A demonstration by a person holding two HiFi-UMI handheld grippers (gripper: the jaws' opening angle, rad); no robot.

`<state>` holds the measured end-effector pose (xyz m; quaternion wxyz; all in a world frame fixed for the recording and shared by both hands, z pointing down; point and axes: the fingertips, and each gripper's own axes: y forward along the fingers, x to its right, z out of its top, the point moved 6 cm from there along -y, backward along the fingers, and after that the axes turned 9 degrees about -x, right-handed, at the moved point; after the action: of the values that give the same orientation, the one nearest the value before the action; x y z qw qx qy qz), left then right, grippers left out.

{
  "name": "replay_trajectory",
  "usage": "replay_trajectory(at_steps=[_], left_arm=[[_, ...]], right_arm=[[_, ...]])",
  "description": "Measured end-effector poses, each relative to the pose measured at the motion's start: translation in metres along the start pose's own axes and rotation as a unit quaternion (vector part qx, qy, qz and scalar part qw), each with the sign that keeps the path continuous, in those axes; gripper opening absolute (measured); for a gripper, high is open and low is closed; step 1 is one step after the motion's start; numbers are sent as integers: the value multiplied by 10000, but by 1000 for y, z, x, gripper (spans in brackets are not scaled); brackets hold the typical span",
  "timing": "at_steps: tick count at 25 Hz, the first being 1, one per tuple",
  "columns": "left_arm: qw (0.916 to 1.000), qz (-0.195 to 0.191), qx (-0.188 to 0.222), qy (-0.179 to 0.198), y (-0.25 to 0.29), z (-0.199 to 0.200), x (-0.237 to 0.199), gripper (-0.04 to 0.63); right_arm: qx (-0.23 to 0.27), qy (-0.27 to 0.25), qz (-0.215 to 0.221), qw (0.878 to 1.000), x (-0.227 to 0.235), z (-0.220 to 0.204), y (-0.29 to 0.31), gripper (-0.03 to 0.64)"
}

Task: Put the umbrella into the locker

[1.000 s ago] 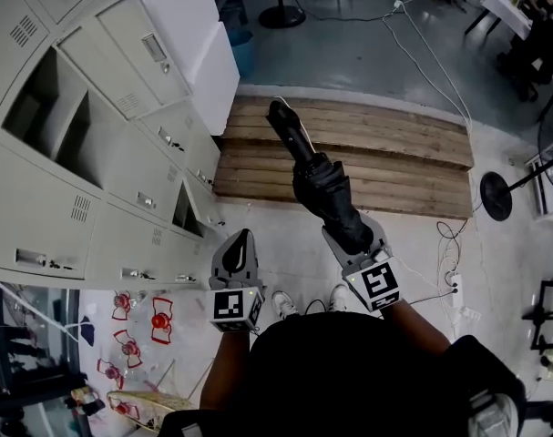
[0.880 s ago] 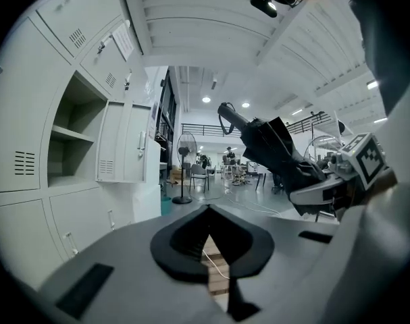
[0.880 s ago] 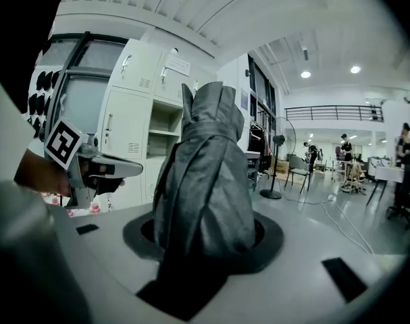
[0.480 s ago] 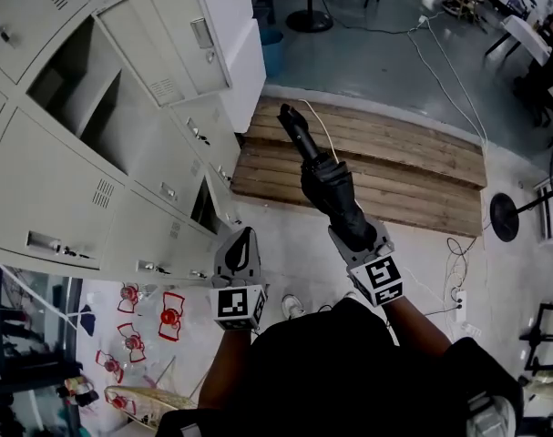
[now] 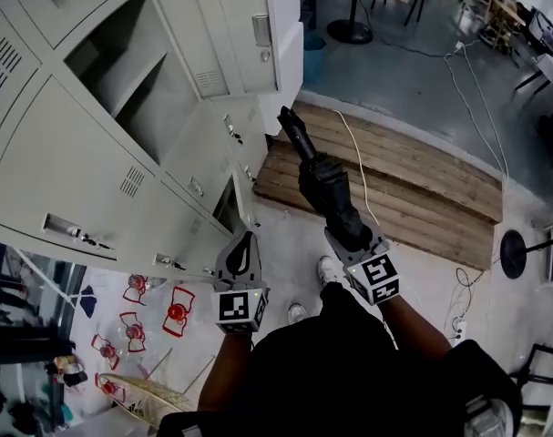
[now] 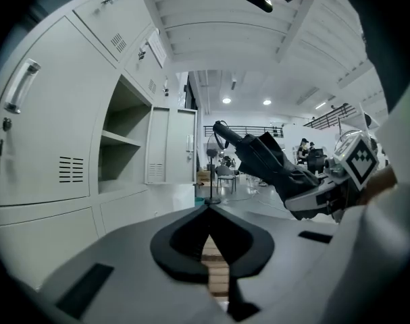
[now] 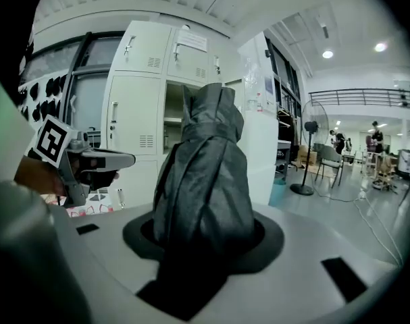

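Note:
A folded black umbrella (image 5: 326, 188) sticks forward out of my right gripper (image 5: 351, 235), which is shut on its cloth body; the handle end (image 5: 292, 127) points toward the lockers. In the right gripper view the umbrella (image 7: 203, 174) fills the space between the jaws. An open locker compartment (image 5: 135, 85) with a shelf lies at upper left, its door (image 5: 244, 25) swung out. My left gripper (image 5: 240, 260) hangs lower left, shut with nothing in it; its tips meet in the left gripper view (image 6: 207, 209), where the umbrella (image 6: 265, 157) and the open locker (image 6: 123, 147) also show.
Grey locker bank (image 5: 57, 180) fills the left. A lower locker door (image 5: 241, 209) stands ajar near my left gripper. A wooden pallet platform (image 5: 413, 185) lies ahead, a fan base (image 5: 513, 242) at right, red stickers (image 5: 171, 312) on the floor, a blue bin (image 5: 314, 41) by the lockers.
Both grippers have moved toward the lockers, and the open compartment is now larger and nearer in the head view. The umbrella stays in the right gripper's grip.

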<state>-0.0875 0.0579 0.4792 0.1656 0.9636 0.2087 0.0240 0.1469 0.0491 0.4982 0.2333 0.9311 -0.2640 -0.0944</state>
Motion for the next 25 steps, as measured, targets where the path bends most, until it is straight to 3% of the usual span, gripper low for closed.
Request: replay_trajectory(at_steps=[12,21,25], left_arm=[[9920,1226,-215,-220,32,13,-60,-2],[9710,2342,-202,-445,40,34,-86,-2],[9579,2788,-145,-669,44,35,-87,-3]], right_arm=[[-219,-529,1090,9924,24,64,103,195],[-330,-968,2114,9720,36,95,181,195],[-387,-1113,2466,9619,39,109,199,195]])
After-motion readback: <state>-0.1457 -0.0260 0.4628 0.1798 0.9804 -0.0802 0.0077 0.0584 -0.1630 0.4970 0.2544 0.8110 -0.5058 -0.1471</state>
